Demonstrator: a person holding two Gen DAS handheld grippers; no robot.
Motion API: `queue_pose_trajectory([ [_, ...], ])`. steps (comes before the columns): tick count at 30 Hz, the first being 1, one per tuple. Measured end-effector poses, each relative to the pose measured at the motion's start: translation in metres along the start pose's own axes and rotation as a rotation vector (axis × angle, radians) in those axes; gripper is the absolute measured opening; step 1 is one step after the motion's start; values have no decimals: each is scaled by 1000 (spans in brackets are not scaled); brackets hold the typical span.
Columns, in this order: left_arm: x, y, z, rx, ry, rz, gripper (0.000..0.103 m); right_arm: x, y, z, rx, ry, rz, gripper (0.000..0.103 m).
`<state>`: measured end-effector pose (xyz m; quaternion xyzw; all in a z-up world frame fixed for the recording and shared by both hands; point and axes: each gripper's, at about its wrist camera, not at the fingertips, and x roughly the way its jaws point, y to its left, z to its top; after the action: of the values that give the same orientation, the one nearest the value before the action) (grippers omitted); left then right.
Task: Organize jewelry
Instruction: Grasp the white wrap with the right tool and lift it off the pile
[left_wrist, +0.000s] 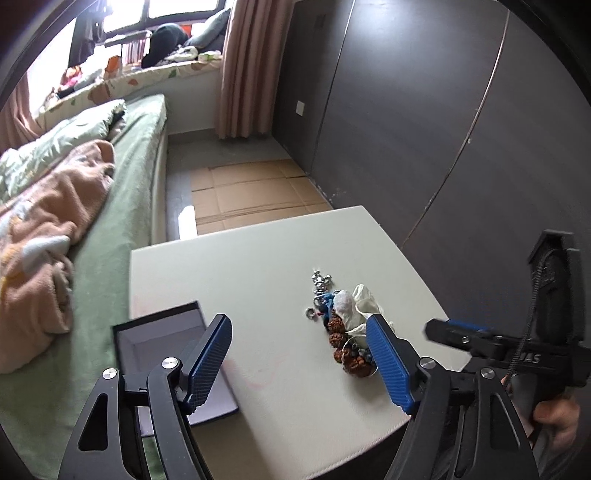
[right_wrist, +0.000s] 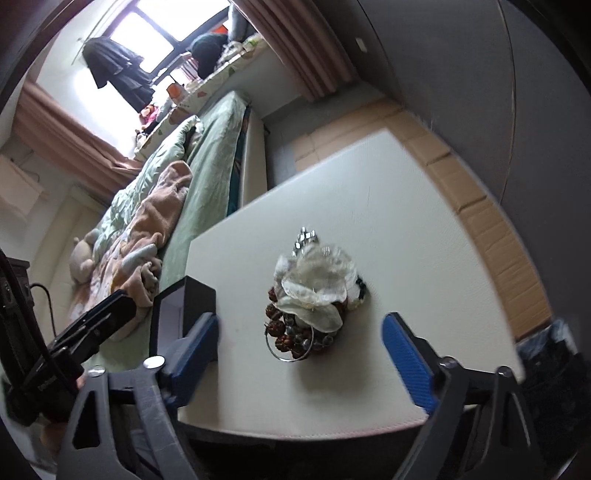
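A heap of jewelry (right_wrist: 314, 295) lies near the middle of the square off-white worktop (right_wrist: 424, 229): a cream fabric flower (right_wrist: 317, 286) on top, brown knobbly wooden beads (left_wrist: 338, 338) and a thin silver bangle (right_wrist: 275, 350) at the near side, shiny silver pieces (left_wrist: 321, 278) at the far end, a small silver ring (left_wrist: 311, 314) just beside it; an open black box with a pale lining (left_wrist: 166, 343) sits at the worktop's left edge, next to the green-sheeted bed (left_wrist: 136, 155). The left gripper (left_wrist: 299, 350) hangs above the worktop between box and heap, its blue-padded fingers (left_wrist: 210, 362) spread wide and holding nothing; the right gripper (right_wrist: 301, 345) points down at the heap, its fingers (right_wrist: 406, 358) wide apart on either side of it, not touching it and gripping nothing.
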<state>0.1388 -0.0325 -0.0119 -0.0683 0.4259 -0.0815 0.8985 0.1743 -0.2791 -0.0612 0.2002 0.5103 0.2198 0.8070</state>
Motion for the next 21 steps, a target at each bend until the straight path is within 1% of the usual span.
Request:
queue_pose_trajectory([
  [4, 23, 6, -1, -49, 37, -30, 76, 19, -4, 6, 15, 13, -28, 85],
  [7, 34, 8, 1, -53, 50, -25, 76, 36, -1, 9, 29, 38, -3, 85],
  [11, 46, 12, 8, -62, 59, -37, 76, 57, 5, 14, 32, 70, -7, 85],
  [13, 52, 13, 12, -56, 62, -33, 76, 67, 10, 17, 17, 81, -24, 79],
  [15, 57, 15, 14, -53, 66, -37, 74, 74, 11, 19, 14, 100, -28, 58],
  [16, 59, 15, 14, -51, 69, -40, 74, 78, 10, 19, 20, 113, -28, 51],
  [17, 60, 15, 15, -52, 73, -42, 73, 79, 9, 19, 28, 117, -31, 34],
  [18, 62, 15, 15, -54, 78, -44, 73, 79, 6, 19, 35, 119, -29, 12],
  [19, 65, 15, 16, -62, 90, -53, 72, 79, 3, 19, 51, 120, -13, 4],
  [21, 67, 14, 15, -67, 100, -62, 71, 74, -2, 19, 78, 97, 18, 4],
])
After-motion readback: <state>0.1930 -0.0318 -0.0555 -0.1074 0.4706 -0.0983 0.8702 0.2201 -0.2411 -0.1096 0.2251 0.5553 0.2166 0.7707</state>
